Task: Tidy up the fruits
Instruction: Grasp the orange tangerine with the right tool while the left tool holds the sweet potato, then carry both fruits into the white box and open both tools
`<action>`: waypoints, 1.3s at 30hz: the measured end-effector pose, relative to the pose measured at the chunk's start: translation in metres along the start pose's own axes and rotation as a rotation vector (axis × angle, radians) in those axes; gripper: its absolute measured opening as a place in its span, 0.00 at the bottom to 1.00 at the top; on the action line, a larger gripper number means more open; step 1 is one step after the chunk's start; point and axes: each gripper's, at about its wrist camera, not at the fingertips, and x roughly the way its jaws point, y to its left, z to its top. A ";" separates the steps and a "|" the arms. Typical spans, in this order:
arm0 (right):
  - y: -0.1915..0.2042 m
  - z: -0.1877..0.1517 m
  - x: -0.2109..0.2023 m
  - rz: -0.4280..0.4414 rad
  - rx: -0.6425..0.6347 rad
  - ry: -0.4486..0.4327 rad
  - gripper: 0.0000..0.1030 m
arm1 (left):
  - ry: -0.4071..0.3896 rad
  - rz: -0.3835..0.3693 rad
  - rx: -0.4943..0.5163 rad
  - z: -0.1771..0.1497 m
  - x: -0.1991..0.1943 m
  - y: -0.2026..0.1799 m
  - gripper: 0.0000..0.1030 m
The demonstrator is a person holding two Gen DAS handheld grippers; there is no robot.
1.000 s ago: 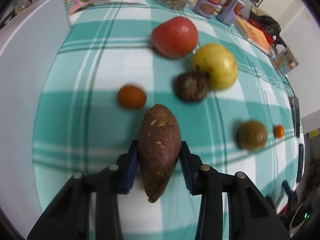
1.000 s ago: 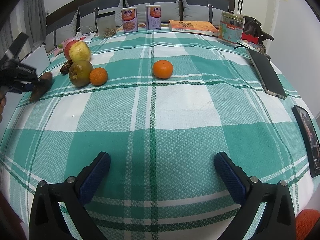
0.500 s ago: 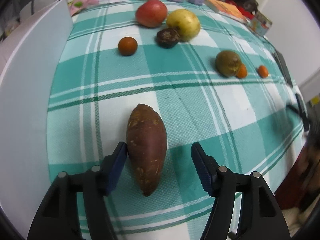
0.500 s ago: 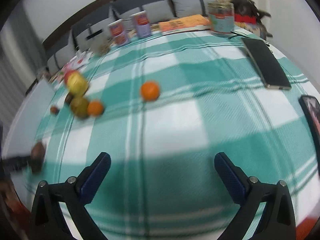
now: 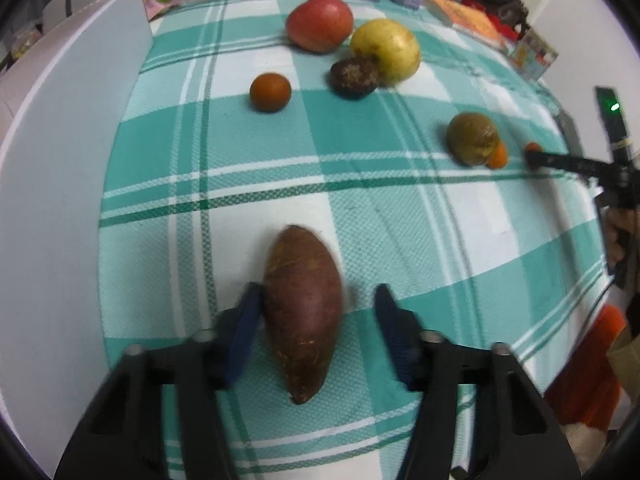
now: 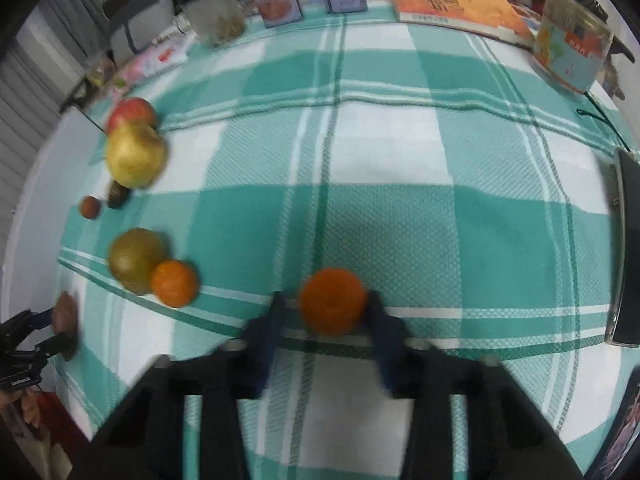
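On the checked cloth (image 5: 360, 128), nearest your left hand: one sweet potato (image 5: 304, 312), lying lengthwise between the jaws of your left gripper (image 5: 316, 308). Those jaws have just been closing; the left pad touches the skin and the right pad stands clear of it, so the potato is not gripped.

Beyond it, item by item:
- small brown-orange fruit (image 5: 270, 92), alone.
- dark round fruit (image 5: 354, 77), touching the yellow apple (image 5: 386, 50).
- red apple (image 5: 319, 23), just beside the yellow one.
- greenish fruit (image 5: 472, 138), with a mandarin (image 5: 498, 157) against it.

To the right, your right gripper (image 6: 324, 312) is clenched on the lone orange (image 6: 333, 302), which sits on the cloth between its pads; the picture is blurred there.

Along the left edge, a white board (image 5: 60, 160).
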 end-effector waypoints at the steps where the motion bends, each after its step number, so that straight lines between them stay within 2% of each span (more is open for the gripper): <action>1: -0.001 -0.003 -0.003 0.021 0.017 0.003 0.29 | -0.006 0.008 0.004 0.000 0.000 0.000 0.40; 6: 0.008 -0.026 -0.041 0.074 0.008 -0.022 0.29 | -0.058 -0.037 -0.049 -0.010 -0.015 0.004 0.40; 8: 0.021 -0.033 -0.059 0.106 -0.020 -0.027 0.29 | -0.089 -0.084 -0.077 -0.016 -0.031 0.006 0.40; 9: 0.031 -0.036 -0.068 0.124 -0.037 -0.030 0.29 | -0.114 -0.137 -0.107 -0.022 -0.048 0.009 0.40; 12: 0.079 -0.043 -0.093 0.210 -0.110 -0.046 0.29 | -0.189 -0.239 -0.169 -0.035 -0.099 0.020 0.40; 15: 0.146 -0.041 -0.112 0.326 -0.189 -0.066 0.29 | -0.274 -0.272 -0.208 -0.048 -0.152 0.041 0.40; 19: 0.260 -0.041 -0.130 0.497 -0.320 -0.065 0.29 | -0.358 -0.222 -0.277 -0.065 -0.211 0.095 0.40; 21: 0.309 -0.044 -0.134 0.556 -0.383 -0.048 0.29 | -0.364 -0.141 -0.307 -0.076 -0.221 0.124 0.40; 24: 0.388 -0.049 -0.135 0.575 -0.498 -0.040 0.29 | -0.311 -0.055 -0.385 -0.094 -0.208 0.163 0.40; 27: 0.440 -0.049 -0.118 0.561 -0.553 -0.004 0.29 | -0.240 -0.027 -0.453 -0.106 -0.180 0.188 0.40; 31: 0.473 -0.051 -0.083 0.497 -0.577 0.057 0.29 | -0.185 -0.015 -0.505 -0.122 -0.151 0.200 0.40; 34: 0.481 -0.052 -0.058 0.458 -0.565 0.089 0.30 | -0.184 0.005 -0.535 -0.130 -0.146 0.203 0.42; 35: 0.481 -0.051 -0.052 0.452 -0.554 0.095 0.31 | -0.196 0.011 -0.541 -0.131 -0.146 0.206 0.46; 38: 0.476 -0.045 -0.055 0.469 -0.512 0.073 0.39 | -0.232 0.035 -0.545 -0.131 -0.151 0.208 0.56; 39: 0.471 -0.042 -0.060 0.476 -0.494 0.052 0.51 | -0.248 0.044 -0.541 -0.131 -0.155 0.207 0.57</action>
